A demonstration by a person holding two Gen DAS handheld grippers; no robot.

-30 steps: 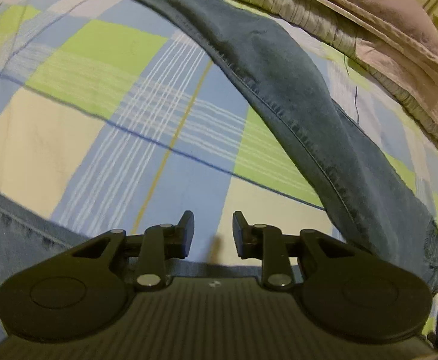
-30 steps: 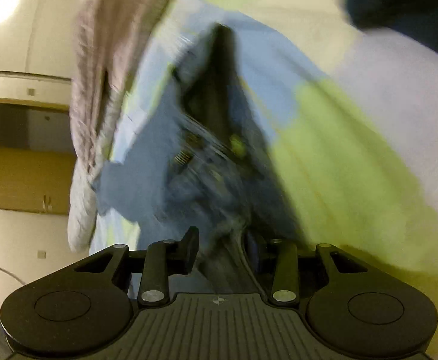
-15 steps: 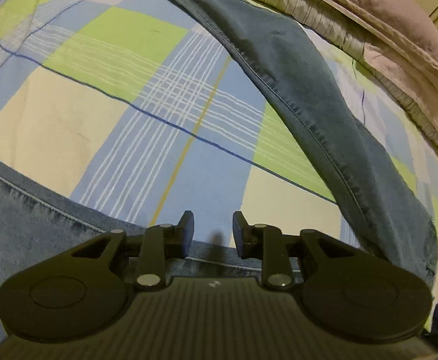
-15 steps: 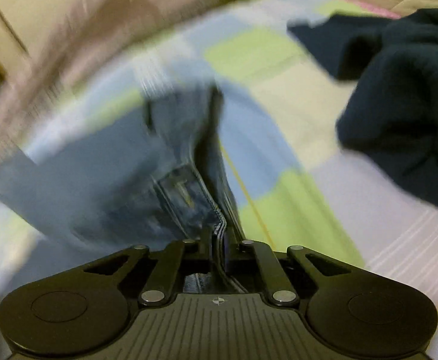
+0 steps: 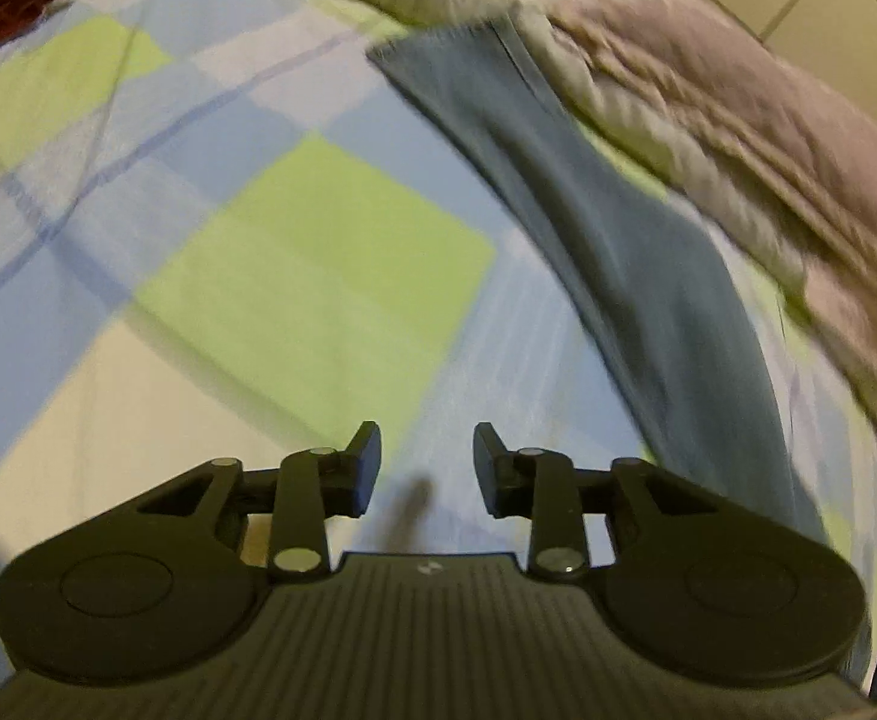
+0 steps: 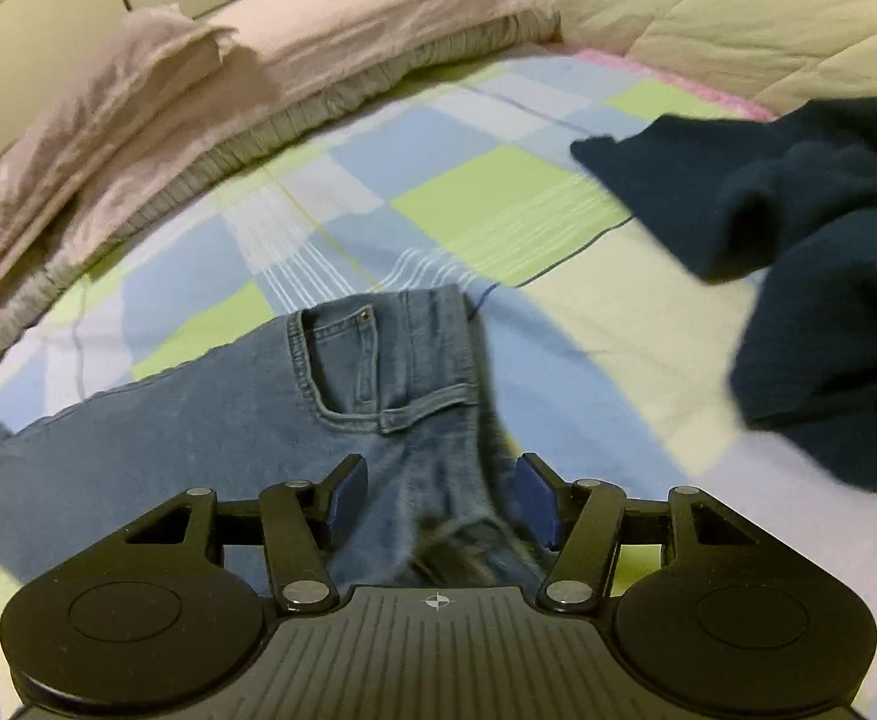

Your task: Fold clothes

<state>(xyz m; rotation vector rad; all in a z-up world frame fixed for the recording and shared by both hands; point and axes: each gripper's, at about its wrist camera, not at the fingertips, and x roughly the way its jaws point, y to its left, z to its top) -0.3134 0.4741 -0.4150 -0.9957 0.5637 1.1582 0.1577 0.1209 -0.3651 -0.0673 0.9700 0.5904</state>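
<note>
Jeans (image 6: 210, 456) laid out on the bed (image 6: 498, 210)
Right gripper (image 6: 441, 501) and left gripper (image 5: 426, 468) are held released; the leg hem should be grasped squarely.

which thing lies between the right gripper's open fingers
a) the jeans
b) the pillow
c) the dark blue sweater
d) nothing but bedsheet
a: in the right wrist view the right gripper is open, with the jeans, pocket side up, bunched in the gap between its fingers; the sweater lies off to the right and the pillow far behind.
</note>
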